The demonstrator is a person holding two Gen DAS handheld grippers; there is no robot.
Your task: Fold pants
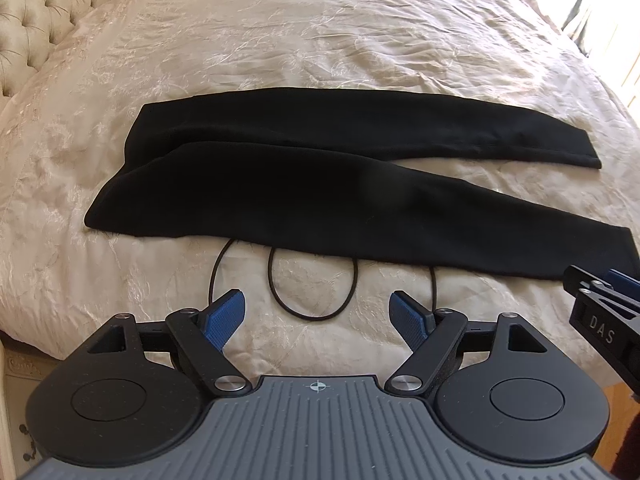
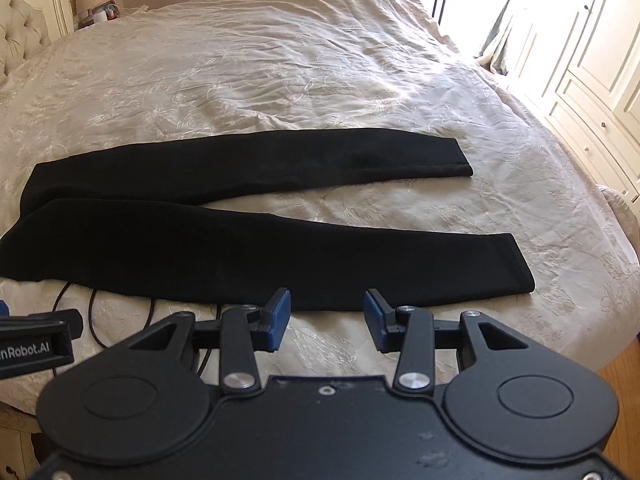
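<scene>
Black pants point(image 1: 304, 196) lie flat on the cream bedspread, waist to the left, both legs spread apart and running to the right; they also show in the right wrist view point(image 2: 208, 240). My left gripper point(image 1: 318, 304) is open and empty, just short of the near leg's lower edge. My right gripper point(image 2: 327, 308) is open and empty, at the near leg's lower edge close to its hem point(image 2: 516, 264). The right gripper's body shows at the right edge of the left wrist view point(image 1: 600, 312).
A thin black cable point(image 1: 312, 284) loops on the bedspread point(image 1: 280, 40) between the pants and my left gripper. A tufted headboard point(image 1: 36, 12) stands at the left. White cabinets point(image 2: 592, 80) stand to the right of the bed. The bed's near edge lies under both grippers.
</scene>
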